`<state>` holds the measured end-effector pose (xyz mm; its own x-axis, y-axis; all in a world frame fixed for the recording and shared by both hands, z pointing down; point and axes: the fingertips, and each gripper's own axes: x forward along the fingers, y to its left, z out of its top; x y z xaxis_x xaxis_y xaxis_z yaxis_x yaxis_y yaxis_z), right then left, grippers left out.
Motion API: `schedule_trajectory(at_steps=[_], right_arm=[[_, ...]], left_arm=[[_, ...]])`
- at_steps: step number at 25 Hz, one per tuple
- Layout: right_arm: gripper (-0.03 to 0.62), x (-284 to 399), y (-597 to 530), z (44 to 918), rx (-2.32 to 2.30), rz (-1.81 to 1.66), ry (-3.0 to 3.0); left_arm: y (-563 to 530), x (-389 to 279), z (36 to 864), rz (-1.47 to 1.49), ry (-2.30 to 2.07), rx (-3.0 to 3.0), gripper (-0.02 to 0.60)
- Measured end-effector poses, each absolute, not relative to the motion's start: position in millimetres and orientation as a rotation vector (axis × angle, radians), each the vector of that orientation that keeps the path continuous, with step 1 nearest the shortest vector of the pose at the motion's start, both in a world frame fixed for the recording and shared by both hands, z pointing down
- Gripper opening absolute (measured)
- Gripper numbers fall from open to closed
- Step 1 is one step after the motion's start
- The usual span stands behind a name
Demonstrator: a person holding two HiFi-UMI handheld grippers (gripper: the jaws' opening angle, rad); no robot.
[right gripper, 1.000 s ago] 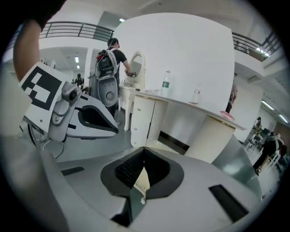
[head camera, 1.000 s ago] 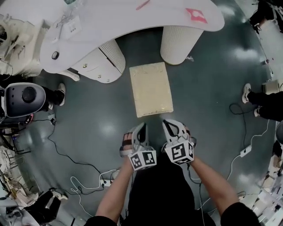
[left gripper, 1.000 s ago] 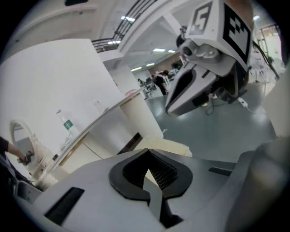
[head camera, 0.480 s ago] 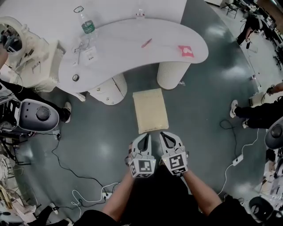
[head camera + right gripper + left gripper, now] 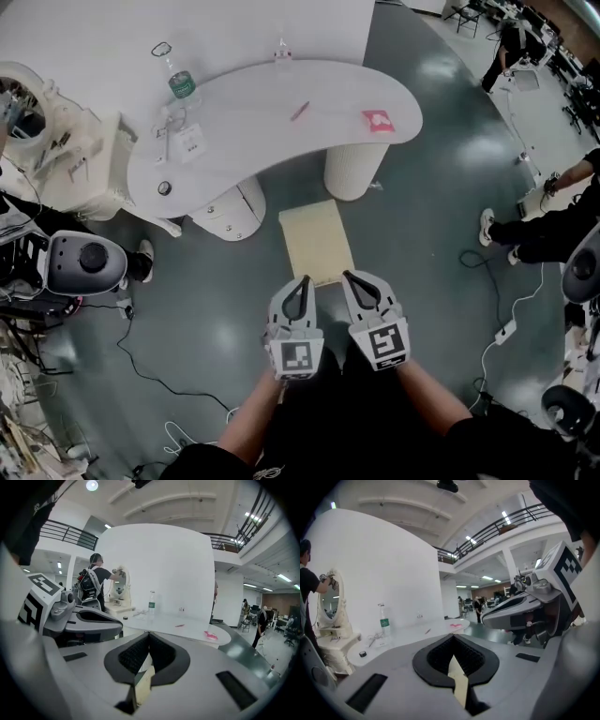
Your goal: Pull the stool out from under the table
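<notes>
Since a second ago, both grippers are brought up to the near edge of the stool [image 5: 317, 242]. Left gripper [image 5: 302, 280] and right gripper [image 5: 348, 276] are held side by side, jaws closed on nothing. The stool is seen on the floor, its far end near the supports of the table [image 5: 272, 117].
</notes>
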<state>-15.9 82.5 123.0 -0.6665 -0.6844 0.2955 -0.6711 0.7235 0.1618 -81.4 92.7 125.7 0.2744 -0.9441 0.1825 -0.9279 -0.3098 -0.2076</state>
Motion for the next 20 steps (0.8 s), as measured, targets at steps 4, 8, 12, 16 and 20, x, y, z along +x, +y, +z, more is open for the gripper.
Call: schedule_trajectory(at_steps=[4,8,12,16,20], right_arm=[[0.006,-17,83,91,1.009,-0.087,-2.639],[0.006,-14,84,58,0.947,-0.195,-2.727],[0.006,-1,73,45,0.997,-0.137,-2.787],[0.006,9,66,35,0.998,-0.146,-2.769],[0.006,21,63,31,1.01,-0.181,-2.766]], left_arm=[[94,-86,96,-0.259,1.907,-2.468,0.006],[94,-83,69,-0.304,1.894,-2.398,0.006],[90,-75,47,-0.21,1.896,-2.375,0.006],[85,-76,41,-0.093,2.063,-2.376,0.006],[76,-68,33,-0.105,2.063,-2.379,0.006]])
